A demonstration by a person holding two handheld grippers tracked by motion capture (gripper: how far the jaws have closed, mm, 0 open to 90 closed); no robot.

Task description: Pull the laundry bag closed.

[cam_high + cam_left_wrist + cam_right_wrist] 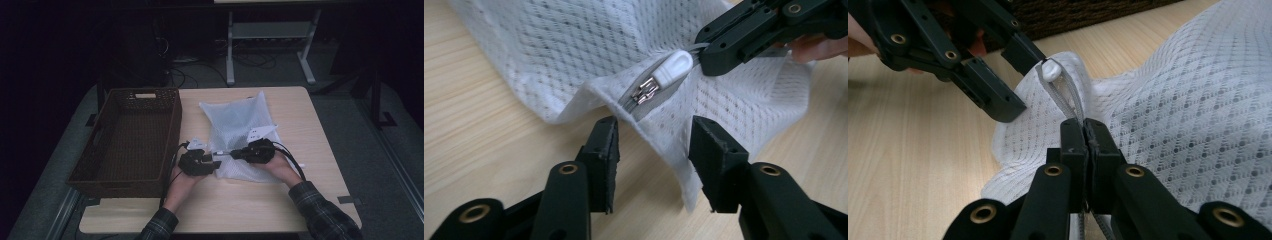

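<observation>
A dim room surrounds a light wooden bench [300, 200], with cables and a metal frame on the floor beyond it. On the bench we see a white mesh bag [235, 125] at centre and an empty brown wicker basket [125, 135] at 9 o'clock from it. Both grippers meet at the bag's near edge, towards 6 o'clock. The right gripper [1083, 131] has its jaws clenched on the grey zipper tape [1062, 97] of the bag. The left gripper [654, 145] stands with its jaws parted on either side of the bag's folded corner, not pressing on it; we cannot tell whether they graze it. The white zipper pull [672, 67] lies just beyond, at 12 o'clock from those jaws.
</observation>
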